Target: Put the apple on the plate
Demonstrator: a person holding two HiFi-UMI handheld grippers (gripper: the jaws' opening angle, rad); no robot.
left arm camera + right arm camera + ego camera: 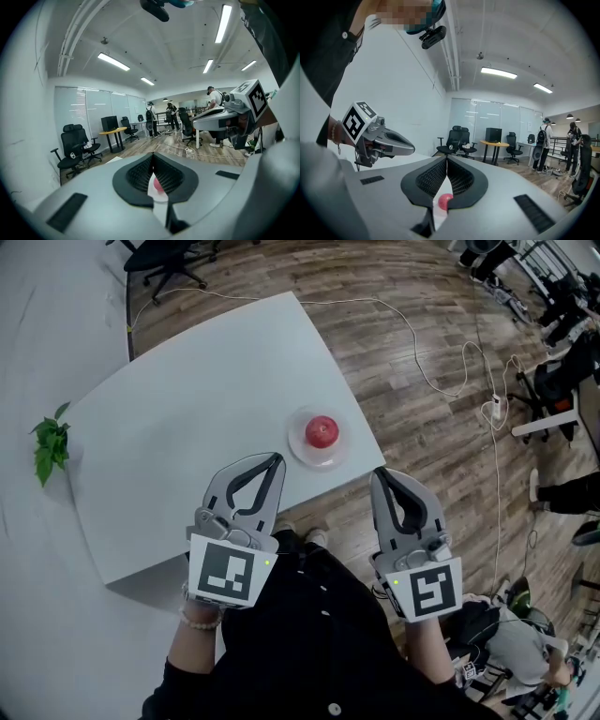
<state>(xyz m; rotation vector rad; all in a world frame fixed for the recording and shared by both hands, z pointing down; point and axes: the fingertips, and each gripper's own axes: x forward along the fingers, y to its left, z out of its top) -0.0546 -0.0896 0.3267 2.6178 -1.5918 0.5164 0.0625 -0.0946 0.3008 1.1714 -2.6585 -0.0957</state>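
Red apple (322, 431) sits on the white plate (296, 439) at the table's (187, 418) near right edge, just beyond and between both tips. Left gripper (273, 458), slightly nearer, and right gripper (379, 473) hover clear of it, jaws pressed together, empty.

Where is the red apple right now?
In the head view, the apple sits on the plate near the table's right edge.

I am looking down at a pale grey table (206, 399) that is filling the centre-left of the frame and carrying a white plate (330, 459) near its right edge, while a small green plant (49, 442) is showing at its left corner, possibly just beside it.
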